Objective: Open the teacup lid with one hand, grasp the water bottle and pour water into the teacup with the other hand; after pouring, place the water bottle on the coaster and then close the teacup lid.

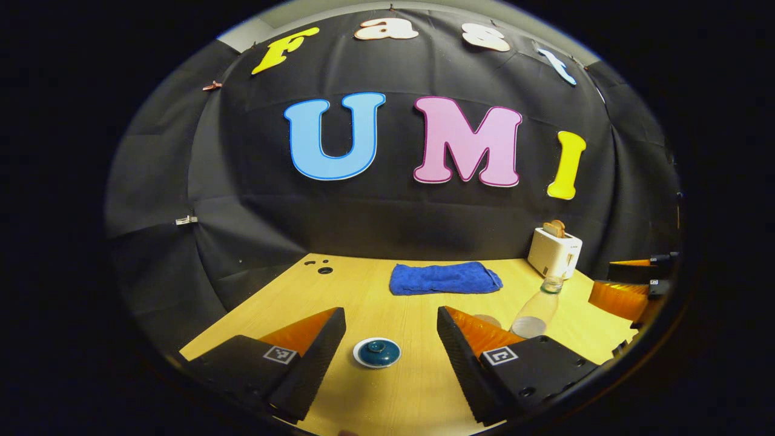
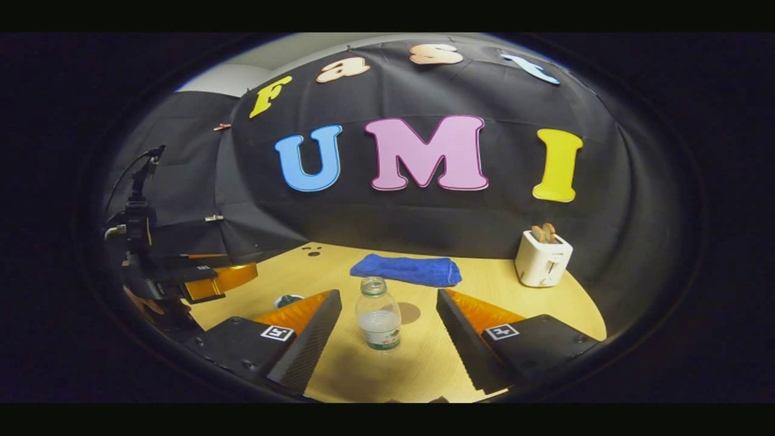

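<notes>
The left claw [image 1: 390,357] is spread wide, nothing between its fingers. The teacup lid [image 1: 376,352], a dark glazed dome with a small central knob on a pale rim, sits on the bench [image 1: 363,290] midway between the fingertips. Judged from the glaze, the lid is rigid, brittle and slick. The knob is the likely hold; a pinch across it should be light and centred to prevent slip or chipping.

The right claw [image 2: 387,339] is likewise spread and empty. The water bottle [image 2: 378,315] stands upright on the bench between its fingers, cap off, roughly one third filled. It appears to be thin clear plastic: light and soft-walled. A hold at mid-body, above the waterline, should limit buckling and spillage.

The coaster [image 2: 409,312], a brown disc, lies just beside the bottle at 2 o'clock. A blue towel [image 2: 407,269] lies at 12 o'clock, and a toaster [image 2: 542,257] at 2 o'clock, well apart.
</notes>
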